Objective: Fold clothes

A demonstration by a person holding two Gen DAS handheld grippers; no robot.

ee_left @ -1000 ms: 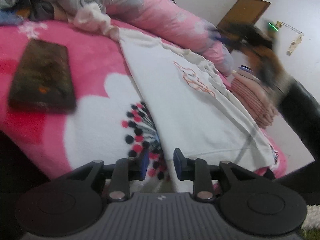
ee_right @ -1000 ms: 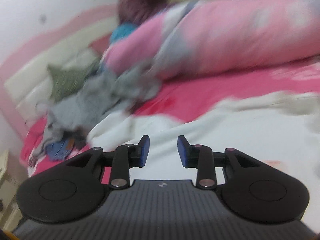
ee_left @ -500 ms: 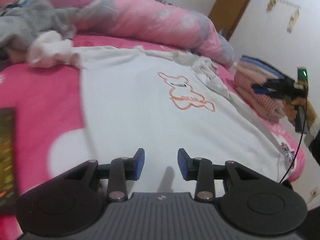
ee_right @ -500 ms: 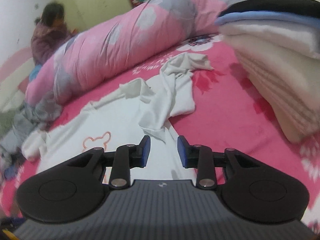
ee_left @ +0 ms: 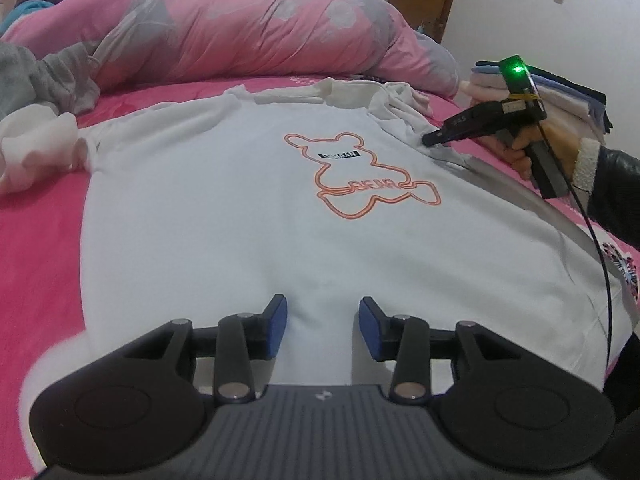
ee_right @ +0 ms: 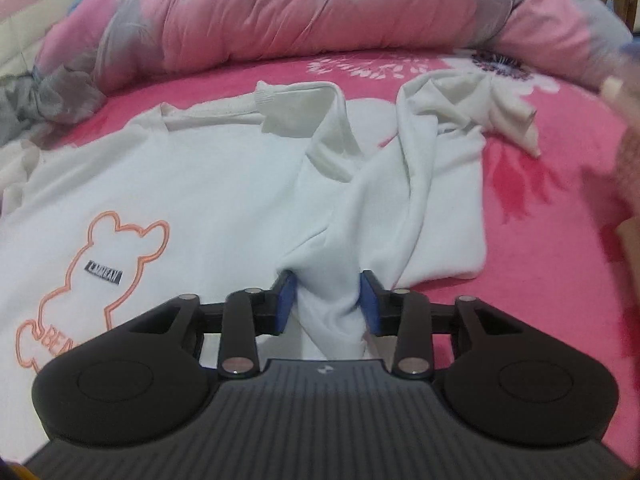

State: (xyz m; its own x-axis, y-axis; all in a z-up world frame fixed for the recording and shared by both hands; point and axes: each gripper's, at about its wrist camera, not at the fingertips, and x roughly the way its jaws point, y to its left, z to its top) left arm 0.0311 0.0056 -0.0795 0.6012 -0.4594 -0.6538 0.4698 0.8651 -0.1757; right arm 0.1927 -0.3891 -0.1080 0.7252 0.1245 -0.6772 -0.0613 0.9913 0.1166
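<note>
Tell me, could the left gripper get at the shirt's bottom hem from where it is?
Probably yes: the left gripper hangs open just above the white T-shirt near its hem, with nothing between them.

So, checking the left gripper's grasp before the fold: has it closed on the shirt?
No: the left gripper is open above the flat white T-shirt, with nothing pinched between its fingers.

You've got a bed with a pink flowery cover. Lying on it: the white bear tee spread flat, a rolled pink duvet along the far side, some grey clothes far left, and a folded stack off right.
</note>
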